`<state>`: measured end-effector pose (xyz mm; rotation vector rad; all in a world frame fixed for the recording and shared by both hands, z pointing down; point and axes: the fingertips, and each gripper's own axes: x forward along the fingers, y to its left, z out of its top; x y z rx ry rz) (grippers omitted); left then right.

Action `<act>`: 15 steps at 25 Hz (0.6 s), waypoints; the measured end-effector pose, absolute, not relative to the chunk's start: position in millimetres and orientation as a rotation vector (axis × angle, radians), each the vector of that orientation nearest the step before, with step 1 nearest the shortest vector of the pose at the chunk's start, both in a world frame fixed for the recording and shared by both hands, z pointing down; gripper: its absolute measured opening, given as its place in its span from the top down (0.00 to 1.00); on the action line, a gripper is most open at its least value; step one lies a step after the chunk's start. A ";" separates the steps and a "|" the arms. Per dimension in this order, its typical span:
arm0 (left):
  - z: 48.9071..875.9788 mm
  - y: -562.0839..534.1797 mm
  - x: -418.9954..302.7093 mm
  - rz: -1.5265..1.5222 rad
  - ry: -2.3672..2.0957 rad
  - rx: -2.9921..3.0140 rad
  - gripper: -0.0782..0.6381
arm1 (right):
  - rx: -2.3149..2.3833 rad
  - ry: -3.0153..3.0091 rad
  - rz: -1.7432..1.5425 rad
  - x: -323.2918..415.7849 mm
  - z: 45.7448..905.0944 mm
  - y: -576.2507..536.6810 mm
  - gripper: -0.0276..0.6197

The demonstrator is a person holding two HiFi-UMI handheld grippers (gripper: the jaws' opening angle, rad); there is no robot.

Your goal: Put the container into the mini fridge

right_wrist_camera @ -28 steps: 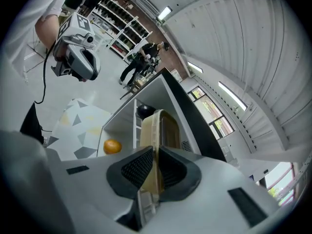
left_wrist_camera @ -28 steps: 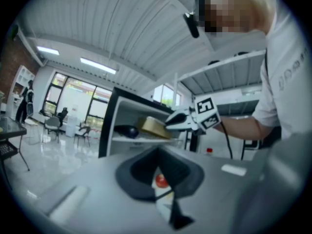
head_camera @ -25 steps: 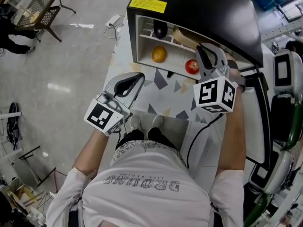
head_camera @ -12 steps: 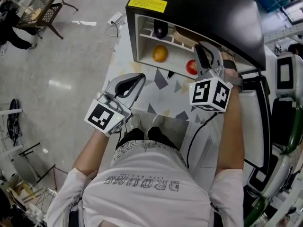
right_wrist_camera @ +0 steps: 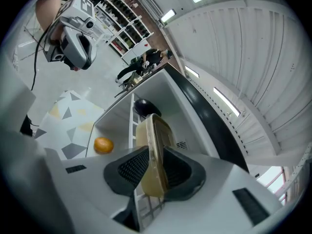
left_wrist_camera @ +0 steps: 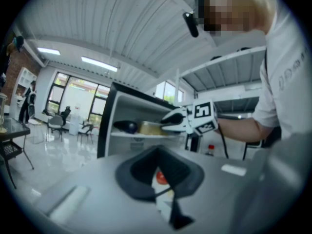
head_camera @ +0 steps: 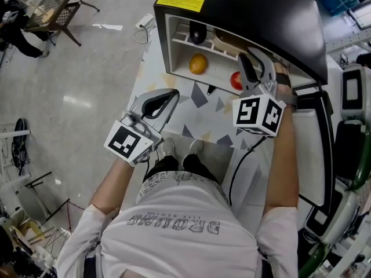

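Right gripper view shows right tongs grasping the container inside the mini fridge; head view hides this. Left tongs clenched, empty.

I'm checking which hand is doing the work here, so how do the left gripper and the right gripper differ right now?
The right gripper has its tongs clamped on the tan container, while the left gripper has its tongs together on nothing. The right gripper reaches into the mini fridge at shelf level, and the left gripper hangs outside, in front of it. Both carry a marker cube.
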<state>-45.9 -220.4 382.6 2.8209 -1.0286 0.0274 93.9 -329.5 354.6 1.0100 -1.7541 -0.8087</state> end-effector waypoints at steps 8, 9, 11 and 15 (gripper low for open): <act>379.9 -212.4 -42.0 0.061 -1.012 2.840 0.88 | 1.079 -1.817 -0.780 100.3 349.1 -317.2 0.82; 379.1 -210.7 -41.4 0.065 -1.008 2.844 0.88 | 1.085 -1.822 -0.776 101.1 348.8 -315.1 0.82; 377.5 -207.7 -40.5 0.072 -1.001 2.852 0.88 | 1.101 -1.831 -0.769 102.7 348.3 -310.3 0.82; 375.7 -202.4 -39.7 0.087 -0.988 2.864 0.88 | 1.140 -1.844 -0.759 105.8 346.3 -301.9 0.82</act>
